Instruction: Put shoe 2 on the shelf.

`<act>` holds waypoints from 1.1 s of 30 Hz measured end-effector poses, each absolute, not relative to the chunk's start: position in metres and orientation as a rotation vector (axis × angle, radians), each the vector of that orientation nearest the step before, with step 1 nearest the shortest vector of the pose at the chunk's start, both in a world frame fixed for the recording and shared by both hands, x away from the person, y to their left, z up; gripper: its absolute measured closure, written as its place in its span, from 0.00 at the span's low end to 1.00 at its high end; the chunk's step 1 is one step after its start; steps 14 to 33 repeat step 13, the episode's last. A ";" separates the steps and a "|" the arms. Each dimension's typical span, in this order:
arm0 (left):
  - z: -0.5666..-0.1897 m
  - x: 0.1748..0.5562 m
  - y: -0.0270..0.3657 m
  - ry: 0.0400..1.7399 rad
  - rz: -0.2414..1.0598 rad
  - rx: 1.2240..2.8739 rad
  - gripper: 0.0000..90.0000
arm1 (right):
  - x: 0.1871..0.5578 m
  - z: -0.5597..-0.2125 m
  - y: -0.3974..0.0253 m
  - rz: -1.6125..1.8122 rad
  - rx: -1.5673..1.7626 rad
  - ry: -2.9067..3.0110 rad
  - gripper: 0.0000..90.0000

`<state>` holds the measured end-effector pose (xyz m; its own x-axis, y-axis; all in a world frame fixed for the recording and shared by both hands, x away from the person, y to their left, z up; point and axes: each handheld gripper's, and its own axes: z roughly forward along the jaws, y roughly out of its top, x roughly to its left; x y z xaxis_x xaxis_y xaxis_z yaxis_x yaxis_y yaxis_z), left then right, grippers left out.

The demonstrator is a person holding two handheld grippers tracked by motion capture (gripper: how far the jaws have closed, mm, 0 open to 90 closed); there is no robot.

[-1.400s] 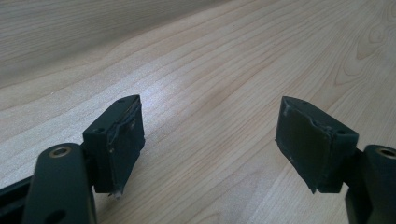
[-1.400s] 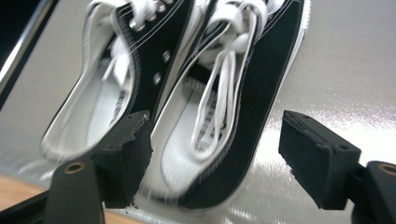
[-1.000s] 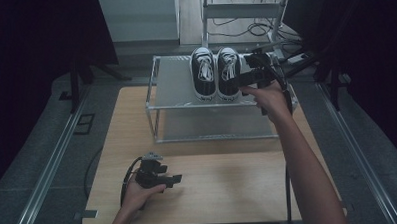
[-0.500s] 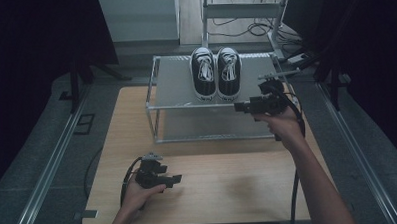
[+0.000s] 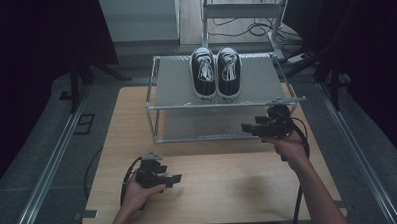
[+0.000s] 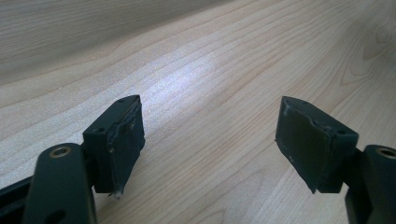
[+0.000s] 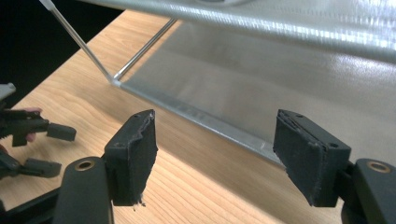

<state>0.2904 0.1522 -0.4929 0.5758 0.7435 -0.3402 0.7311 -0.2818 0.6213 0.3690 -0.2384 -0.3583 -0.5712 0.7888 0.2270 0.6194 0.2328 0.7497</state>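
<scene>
Two shoes (image 5: 215, 72) sit side by side on the top shelf of the rack (image 5: 160, 88), toes toward the person, touching nothing else. Right gripper (image 5: 252, 127) hangs near the rack's front right corner, below the shelf, jaws apart and empty; left gripper (image 5: 172, 180) rests low over the table (image 5: 229, 186), jaws wide apart too. My guess is the placing is done, so the hand should draw back level and clear of the rack's bottom rail (image 7: 210, 122) rather than clip it.
</scene>
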 end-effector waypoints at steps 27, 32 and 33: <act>-0.493 0.291 0.153 1.179 0.023 2.035 0.27 | 0.365 -0.367 -0.242 1.265 1.306 2.295 0.34; -0.493 0.291 0.153 1.179 0.023 2.035 0.27 | 0.365 -0.367 -0.242 1.265 1.306 2.295 0.34; -0.493 0.291 0.153 1.179 0.023 2.035 0.27 | 0.365 -0.367 -0.242 1.265 1.306 2.295 0.34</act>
